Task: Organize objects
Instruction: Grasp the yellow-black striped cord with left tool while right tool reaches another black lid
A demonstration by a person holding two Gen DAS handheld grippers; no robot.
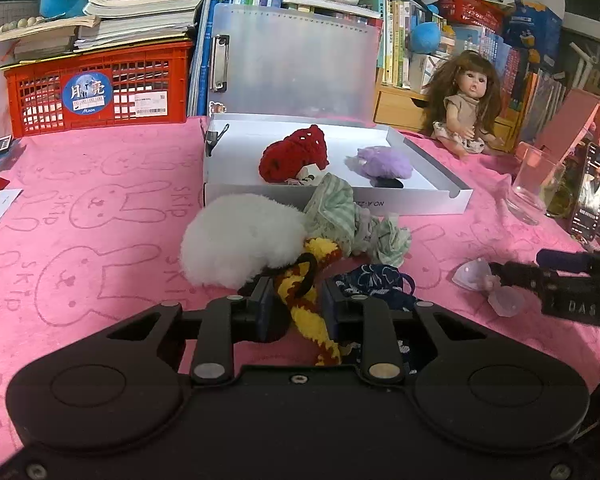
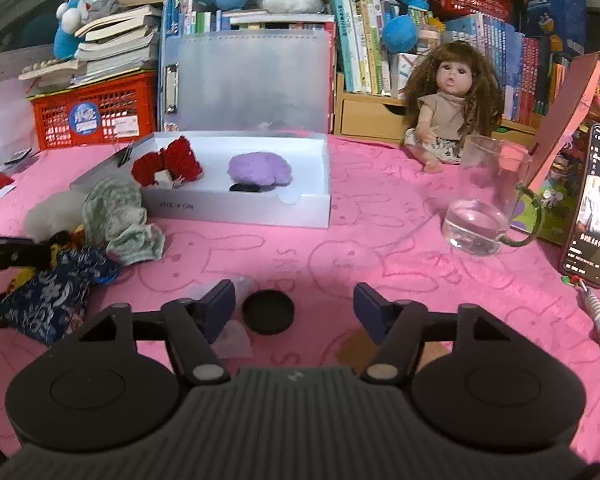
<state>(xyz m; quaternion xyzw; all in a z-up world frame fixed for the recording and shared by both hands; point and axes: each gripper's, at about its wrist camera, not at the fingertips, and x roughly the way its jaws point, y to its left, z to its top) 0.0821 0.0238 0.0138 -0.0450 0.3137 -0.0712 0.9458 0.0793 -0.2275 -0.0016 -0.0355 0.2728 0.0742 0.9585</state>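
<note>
My left gripper sat low and level, its two dark blue fingers drawn fairly close together, though whether they pinched anything I could not tell. My right gripper was level too, its fingers spread wide apart with nothing held between them. From the left wrist view, the right gripper's tips reached in from the right edge.
</note>
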